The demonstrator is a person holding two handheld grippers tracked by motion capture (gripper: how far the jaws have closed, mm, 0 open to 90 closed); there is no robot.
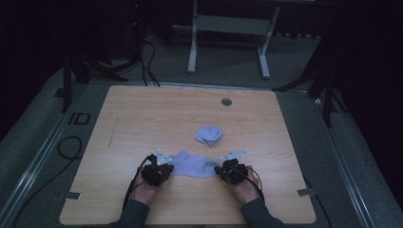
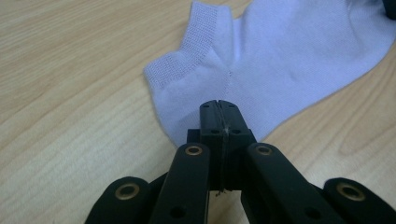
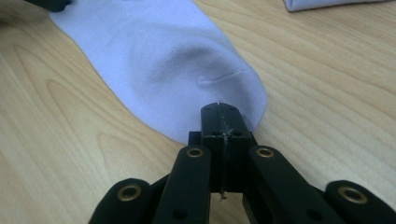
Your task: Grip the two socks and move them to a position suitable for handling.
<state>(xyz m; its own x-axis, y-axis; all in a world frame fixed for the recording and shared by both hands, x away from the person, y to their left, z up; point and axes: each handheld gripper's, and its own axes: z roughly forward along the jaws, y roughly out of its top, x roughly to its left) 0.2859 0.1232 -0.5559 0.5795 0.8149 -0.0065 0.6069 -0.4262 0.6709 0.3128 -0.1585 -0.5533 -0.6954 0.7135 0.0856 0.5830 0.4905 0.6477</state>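
Observation:
A light purple ankle sock [image 1: 192, 165] lies flat on the wooden table [image 1: 142, 118], stretched between my two grippers near the front edge. My left gripper [image 1: 170, 167] is at its cuff and heel end; in the left gripper view the jaws [image 2: 219, 105] are shut, their tips over the sock's [image 2: 289, 51] edge below the ribbed cuff. My right gripper [image 1: 219, 169] is at the toe end, shut [image 3: 219, 108] on the rim of the sock [image 3: 163, 51]. A second purple sock [image 1: 209, 135] lies crumpled just beyond, apart from both grippers.
A round grommet hole [image 1: 226, 101] sits near the table's far edge. Beyond the table stands a white desk frame [image 1: 228, 28]. Black cables [image 1: 71, 147] lie on the floor at the left. Dark stands flank the table.

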